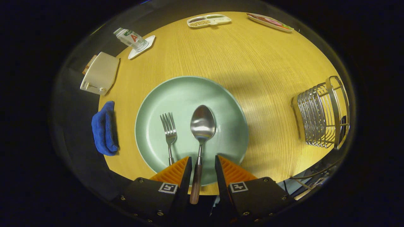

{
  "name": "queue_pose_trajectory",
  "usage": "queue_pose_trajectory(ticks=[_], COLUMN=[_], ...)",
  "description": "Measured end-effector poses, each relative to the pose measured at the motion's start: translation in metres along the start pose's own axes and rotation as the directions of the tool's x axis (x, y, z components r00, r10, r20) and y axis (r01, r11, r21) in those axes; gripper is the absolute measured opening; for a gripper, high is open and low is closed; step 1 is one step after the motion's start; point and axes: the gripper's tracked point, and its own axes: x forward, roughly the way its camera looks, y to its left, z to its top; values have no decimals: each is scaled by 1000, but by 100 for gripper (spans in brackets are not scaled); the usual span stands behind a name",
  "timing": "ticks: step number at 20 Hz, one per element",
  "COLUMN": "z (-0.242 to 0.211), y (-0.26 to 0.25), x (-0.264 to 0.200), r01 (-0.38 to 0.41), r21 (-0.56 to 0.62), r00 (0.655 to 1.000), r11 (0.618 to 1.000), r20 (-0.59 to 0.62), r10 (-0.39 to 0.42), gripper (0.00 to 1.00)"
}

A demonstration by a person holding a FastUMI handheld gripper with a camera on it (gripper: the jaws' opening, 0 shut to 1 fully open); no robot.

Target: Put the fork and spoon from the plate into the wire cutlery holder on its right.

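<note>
A pale green plate (189,94) lies on the wooden table just ahead of my fingers. On it rest a steel fork (169,129) and, to its right, a steel spoon (202,124) with a brown handle. The spoon's handle runs back between my two fingers. My gripper (203,164) stands open over the plate's near rim, with gaps between each finger and the handle. The fork's handle passes under my left finger (180,171). The wire cutlery holder (322,113) stands on the table well to the right of the plate.
A blue cloth (104,127) lies at the table's left edge beside the plate. Beyond it sit a white toaster-like box (100,74), a bottle (130,38) on a white coaster, a divided snack tray (209,20) and a long dish (270,22) at the far side.
</note>
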Motion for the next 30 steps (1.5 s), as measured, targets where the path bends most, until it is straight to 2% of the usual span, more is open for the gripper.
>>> queue_pose_trajectory(ticks=[4,6,7,8,21,30], z=[-8,-7,-5,-2,25,53], y=[5,2,3,4,-3,-45], x=[5,11,17,1,-38,-103], r01=[-9,2,-7,-8,-53,-48], r21=[-43,-45,-46,-37,14,96], r00=[999,999,999,1000,992,973], r11=[999,999,999,999,998,994], r20=[-36,-45,-34,-27,116,229], r10=[8,-4,5,7,52,25], gripper=[45,12,13,3,3,3])
